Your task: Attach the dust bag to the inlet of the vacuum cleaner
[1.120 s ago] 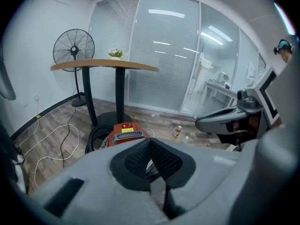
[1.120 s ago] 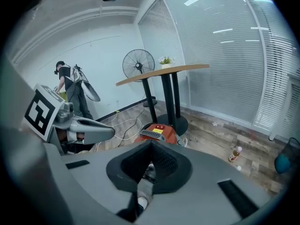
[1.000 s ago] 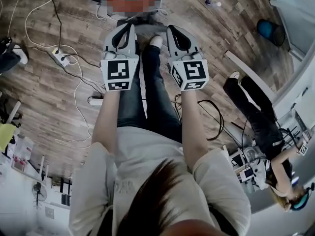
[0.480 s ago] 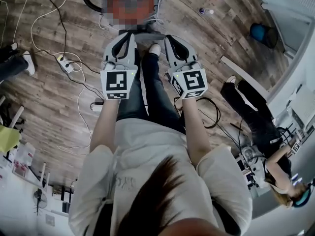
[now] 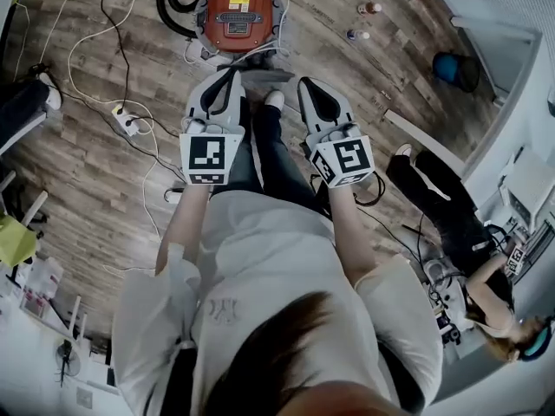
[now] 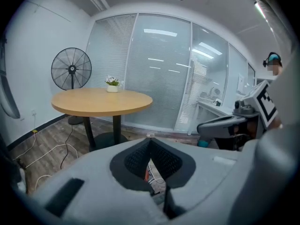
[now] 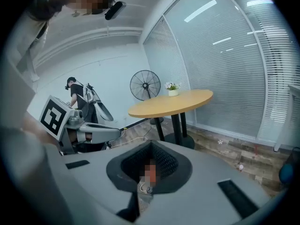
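On the floor [image 5: 87,180] ahead of my feet sits the vacuum cleaner [image 5: 240,16], dust bag nowhere visible; my left tongs [image 5: 231,72] and right tongs [image 5: 307,85] are closed, empty, and I reckon loose cables [image 5: 192,52] beside it could snag them reaching down.

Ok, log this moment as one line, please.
left gripper: shut, empty | right gripper: shut, empty | red round vacuum cleaner: on wooden floor ahead, untouched

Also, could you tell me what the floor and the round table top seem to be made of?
Floor: wood or wood-look laminate, matte; plank seams and grain show.
Table top: likely light wood veneer or laminate, smooth, with an even tan face.
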Action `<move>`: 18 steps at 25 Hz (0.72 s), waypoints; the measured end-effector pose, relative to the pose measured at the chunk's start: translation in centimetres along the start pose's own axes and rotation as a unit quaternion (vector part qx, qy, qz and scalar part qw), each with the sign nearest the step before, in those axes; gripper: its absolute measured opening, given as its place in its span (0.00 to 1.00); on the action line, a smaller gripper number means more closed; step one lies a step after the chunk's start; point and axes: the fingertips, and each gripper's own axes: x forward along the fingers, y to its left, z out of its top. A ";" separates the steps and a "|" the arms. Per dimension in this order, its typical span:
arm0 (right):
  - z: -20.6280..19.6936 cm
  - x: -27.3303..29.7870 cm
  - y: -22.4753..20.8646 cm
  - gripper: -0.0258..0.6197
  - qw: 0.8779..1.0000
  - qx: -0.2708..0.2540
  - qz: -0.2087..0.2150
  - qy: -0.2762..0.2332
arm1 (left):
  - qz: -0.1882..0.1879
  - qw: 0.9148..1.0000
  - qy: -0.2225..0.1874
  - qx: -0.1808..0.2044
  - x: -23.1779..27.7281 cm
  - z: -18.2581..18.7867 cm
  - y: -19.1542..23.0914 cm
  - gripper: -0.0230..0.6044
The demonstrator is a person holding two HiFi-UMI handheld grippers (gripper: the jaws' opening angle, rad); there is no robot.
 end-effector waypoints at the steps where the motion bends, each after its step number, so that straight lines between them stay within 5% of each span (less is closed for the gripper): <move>1: 0.8 -0.4 0.2 0.04 1.000 -0.003 0.001 -0.008 | 0.000 1.000 -0.003 -0.002 -0.4 0.5 0.0 0.06; 18: 9.2 -7.2 3.2 0.04 0.996 -0.010 -0.024 -0.087 | 0.016 0.997 -0.076 0.008 -6.8 9.8 -1.2 0.06</move>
